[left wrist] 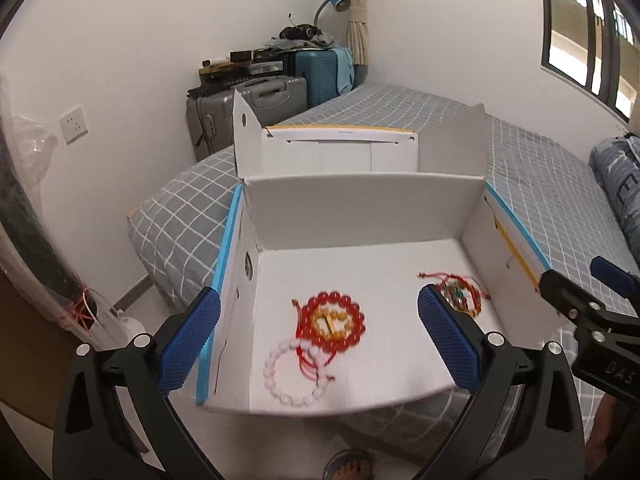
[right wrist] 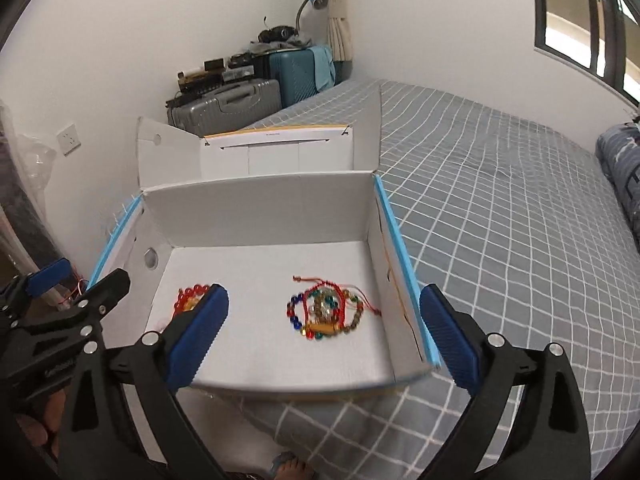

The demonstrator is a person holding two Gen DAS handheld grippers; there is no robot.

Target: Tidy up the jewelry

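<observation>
An open white cardboard box with blue-taped edges sits on the bed. On its floor, left of middle, a red bead bracelet rings a yellow bead bracelet, and a pale pink bead bracelet overlaps them with red cords. Near the box's right wall lies a pile of multicoloured bead bracelets with red cord. My left gripper hangs open above the red pile, holding nothing. My right gripper hangs open above the multicoloured pile, also holding nothing.
The bed has a grey checked sheet and runs far to the right. A folded quilt lies at its right end. Suitcases with clutter and a blue lamp stand in the far corner. A sandalled foot shows below.
</observation>
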